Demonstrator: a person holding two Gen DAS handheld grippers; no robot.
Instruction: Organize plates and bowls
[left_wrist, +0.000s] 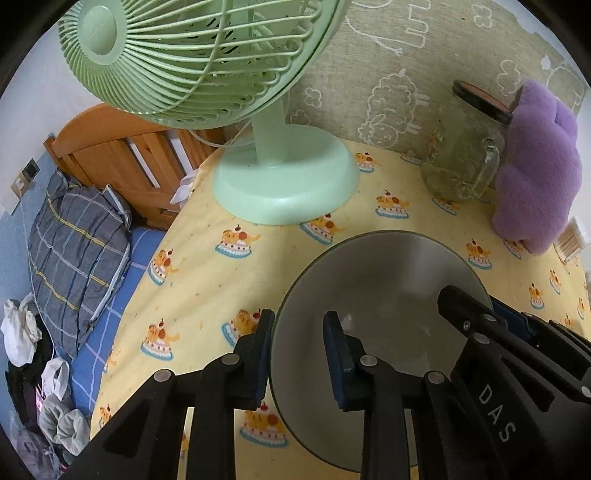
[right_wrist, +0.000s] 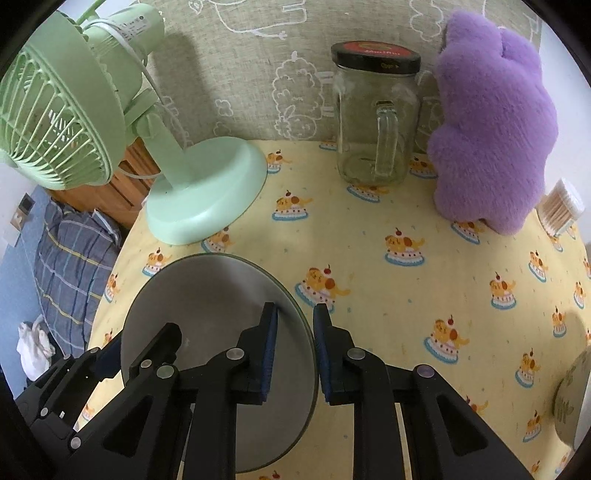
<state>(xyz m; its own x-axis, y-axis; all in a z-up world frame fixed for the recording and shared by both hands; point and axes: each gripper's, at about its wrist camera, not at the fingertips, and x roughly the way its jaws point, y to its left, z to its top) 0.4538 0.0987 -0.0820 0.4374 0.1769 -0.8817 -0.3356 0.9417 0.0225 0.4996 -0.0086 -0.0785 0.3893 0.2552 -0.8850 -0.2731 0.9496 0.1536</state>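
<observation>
Left wrist view shows the left gripper (left_wrist: 297, 354) with jaws nipped on the near-left rim of the grey bowl (left_wrist: 388, 280) on the counter (left_wrist: 207, 280); the right gripper (right_wrist: 293, 350) pinches the opposite rim (both hold firm). Lifting level together seems next.

A home bedroom: wooden bed (left_wrist: 122, 158), plaid pillow (left_wrist: 74, 251), desk fan (left_wrist: 207, 62).
</observation>
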